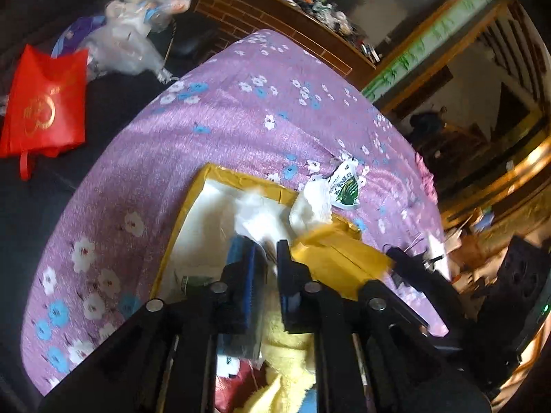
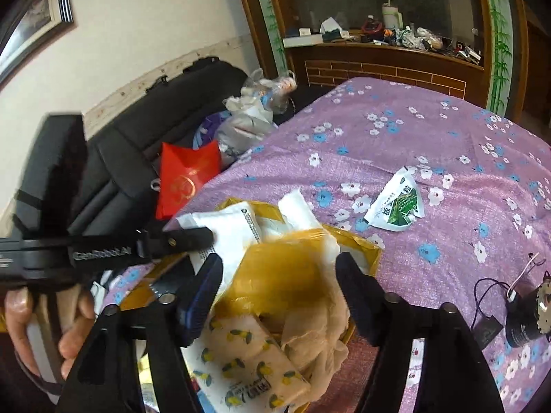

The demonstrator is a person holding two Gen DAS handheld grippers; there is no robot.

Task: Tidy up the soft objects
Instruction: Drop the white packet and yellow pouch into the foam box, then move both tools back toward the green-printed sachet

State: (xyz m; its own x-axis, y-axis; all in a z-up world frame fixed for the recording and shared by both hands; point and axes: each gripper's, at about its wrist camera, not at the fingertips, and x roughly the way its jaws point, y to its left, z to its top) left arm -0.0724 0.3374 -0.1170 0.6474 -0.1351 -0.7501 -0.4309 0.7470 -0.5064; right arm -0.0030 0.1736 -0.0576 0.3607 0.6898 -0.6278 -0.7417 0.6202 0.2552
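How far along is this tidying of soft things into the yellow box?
Partly done, it seems. Already in the yellow box: crumpled tissue and a lemon-print tissue pack. In hand: the left gripper is closed on a white packet over the box; the right gripper is open above it. Left: a green-and-white sachet lies out on the purple flowered cloth.
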